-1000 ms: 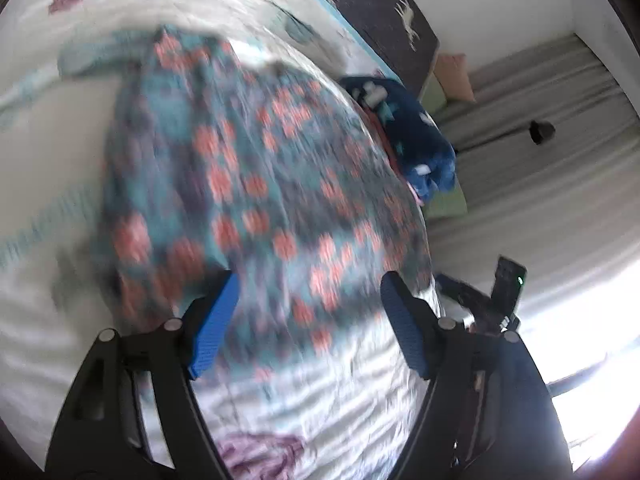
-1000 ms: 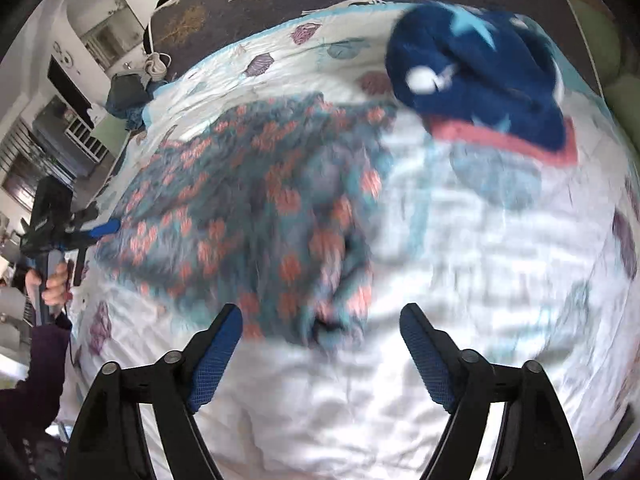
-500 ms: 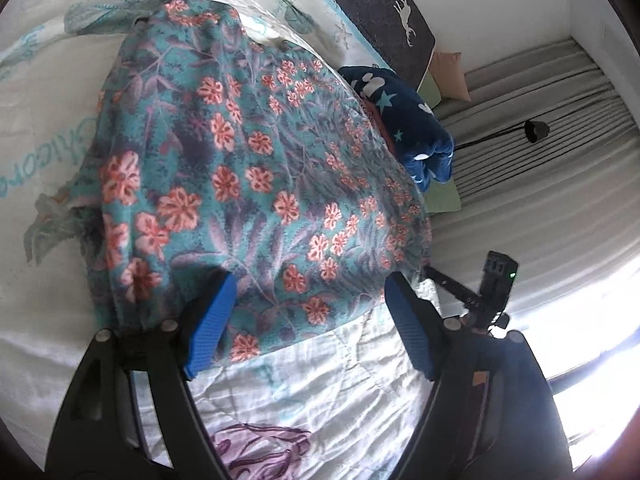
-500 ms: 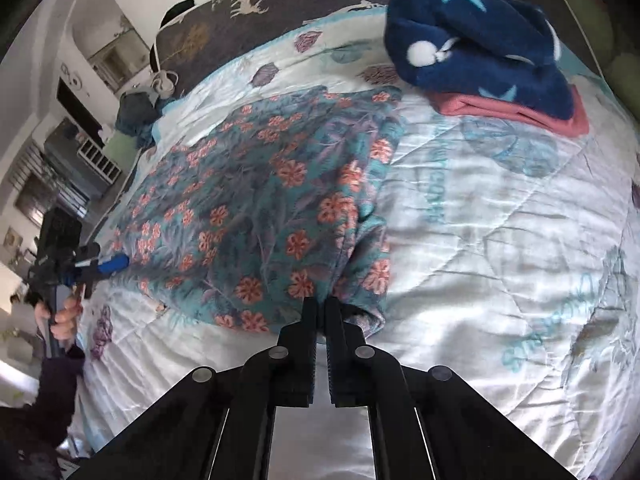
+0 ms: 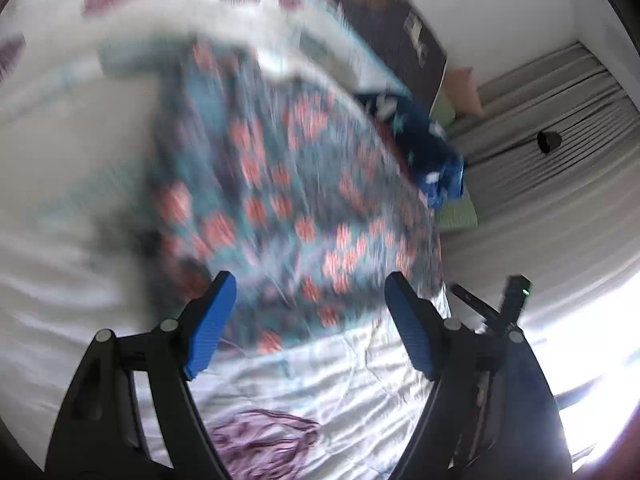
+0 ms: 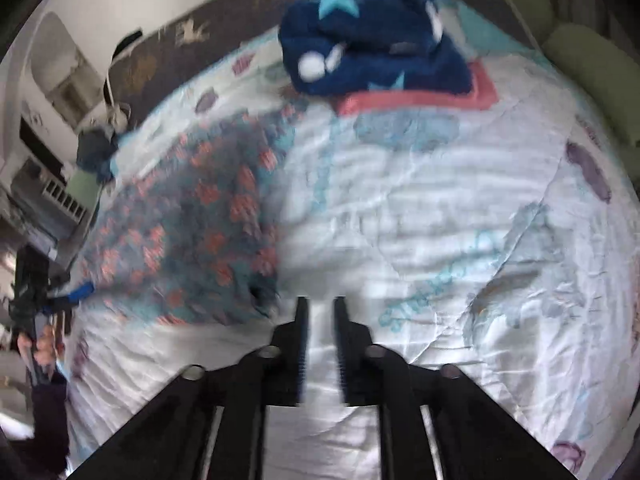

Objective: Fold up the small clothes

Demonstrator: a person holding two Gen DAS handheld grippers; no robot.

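Since the frame half a second back, the right gripper [image 6: 320, 316] has gone from fully pinched at the near corner of the floral garment [image 6: 192, 224] to a narrow gap, and its jaws are opening. Nothing lies between them now; only white quilt [image 6: 420, 208] shows through the slot. That corner sits just left of the fingertips, free of them. Both views are motion-blurred, so fine detail is not readable.

The floral garment lies spread flat on the quilt, which serves as the folding surface. A stack of folded items, a navy star-print fleece [image 6: 372, 40] on a coral piece [image 6: 416, 100], sits beyond the garment's far right corner, toward the dark headboard [image 6: 168, 56]. This placement probably keeps finished work clear of the folding zone.

The left gripper [image 5: 308, 320] hovers over the garment's near hem with its blue pads [image 5: 210, 324] set wide apart, holding nothing. The wide setting suits a fresh approach to an edge.

Edges: the garment's near hem runs just ahead of the left gripper's pads; its right edge borders bare quilt. Open room: a broad bare stretch of quilt lies right of the garment, and a narrower strip lies on the near side of its hem. Either is judged sufficient for laying a fold over.
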